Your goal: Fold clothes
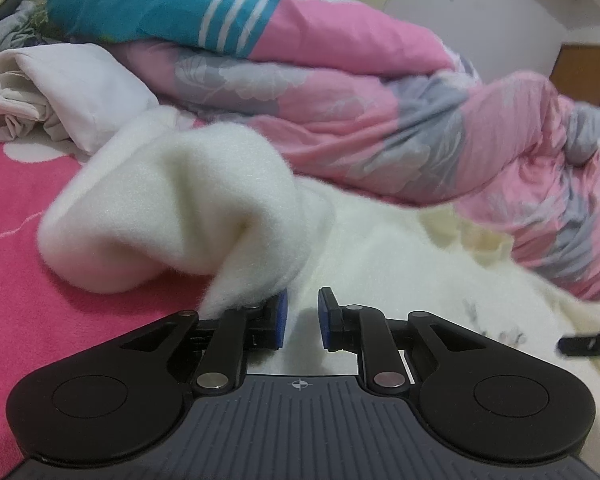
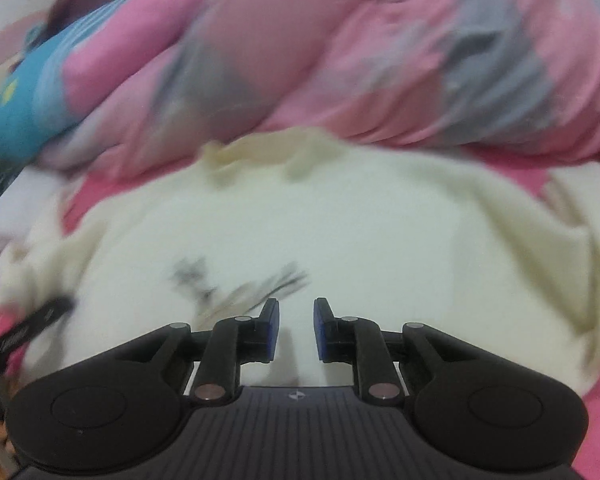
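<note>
1. Pink bed cover [image 1: 28, 312] underneath everything; rumpled pink-and-grey quilt [image 1: 380, 120] heaped along the far side, crumpled white cloth [image 1: 52, 92] at far left.
2. Cream fleece garment [image 2: 320, 220] spread flat across the middle, print facing up, far hem just beside the quilt. Right sleeve lying out to the right, not yet folded.
3. Left part of the garment [image 1: 172, 208] raised in a soft hump, draped onto the left gripper's outer finger. Fold only begun; body and sleeves left to do.
4. Left gripper [image 1: 302, 320]: slightly spread, nothing visibly pinched between the pads.
5. Right gripper [image 2: 296, 330]: slightly spread, empty, above the print.
</note>
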Action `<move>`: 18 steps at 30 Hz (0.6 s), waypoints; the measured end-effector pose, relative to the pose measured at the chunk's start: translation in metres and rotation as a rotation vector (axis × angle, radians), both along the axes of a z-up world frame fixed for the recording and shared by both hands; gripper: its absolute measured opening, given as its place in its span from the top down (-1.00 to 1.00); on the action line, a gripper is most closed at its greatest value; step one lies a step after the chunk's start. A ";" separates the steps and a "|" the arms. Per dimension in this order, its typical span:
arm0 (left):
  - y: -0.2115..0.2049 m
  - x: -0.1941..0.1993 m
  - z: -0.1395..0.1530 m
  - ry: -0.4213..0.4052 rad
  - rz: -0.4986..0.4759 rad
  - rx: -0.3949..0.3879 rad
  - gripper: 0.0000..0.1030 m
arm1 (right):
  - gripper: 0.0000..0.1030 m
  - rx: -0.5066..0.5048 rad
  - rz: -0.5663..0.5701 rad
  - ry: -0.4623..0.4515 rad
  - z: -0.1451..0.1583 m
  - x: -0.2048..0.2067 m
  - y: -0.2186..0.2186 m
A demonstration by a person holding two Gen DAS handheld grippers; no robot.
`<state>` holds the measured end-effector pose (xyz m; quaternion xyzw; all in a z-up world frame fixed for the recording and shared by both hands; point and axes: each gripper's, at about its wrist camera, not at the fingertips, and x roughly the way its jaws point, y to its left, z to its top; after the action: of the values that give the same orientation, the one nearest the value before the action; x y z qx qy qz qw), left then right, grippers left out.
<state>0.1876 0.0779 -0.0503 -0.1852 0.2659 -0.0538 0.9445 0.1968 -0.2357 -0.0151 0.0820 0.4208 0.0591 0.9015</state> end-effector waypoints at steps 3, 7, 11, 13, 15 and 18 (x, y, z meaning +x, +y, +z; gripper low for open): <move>0.005 -0.017 0.013 -0.049 -0.024 -0.032 0.55 | 0.62 -0.030 0.032 -0.020 0.013 -0.009 0.024; 0.025 -0.042 0.030 -0.119 -0.054 -0.084 0.51 | 0.55 -0.048 0.088 -0.068 0.042 -0.002 0.053; 0.055 -0.057 0.038 -0.169 -0.005 -0.141 0.45 | 0.33 -0.079 0.188 -0.149 0.075 0.006 0.098; 0.068 -0.060 0.036 -0.164 0.031 -0.164 0.44 | 0.21 -0.054 0.238 -0.164 0.087 0.018 0.121; 0.079 -0.058 0.031 -0.127 0.060 -0.182 0.44 | 0.12 -0.010 0.311 -0.160 0.094 0.039 0.150; 0.094 -0.051 0.017 -0.029 0.120 -0.203 0.44 | -0.21 0.027 0.397 -0.117 0.092 0.080 0.201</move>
<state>0.1367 0.1717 -0.0333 -0.2945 0.2338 -0.0266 0.9262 0.2769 -0.0348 0.0765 0.0058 0.3748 0.2458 0.8939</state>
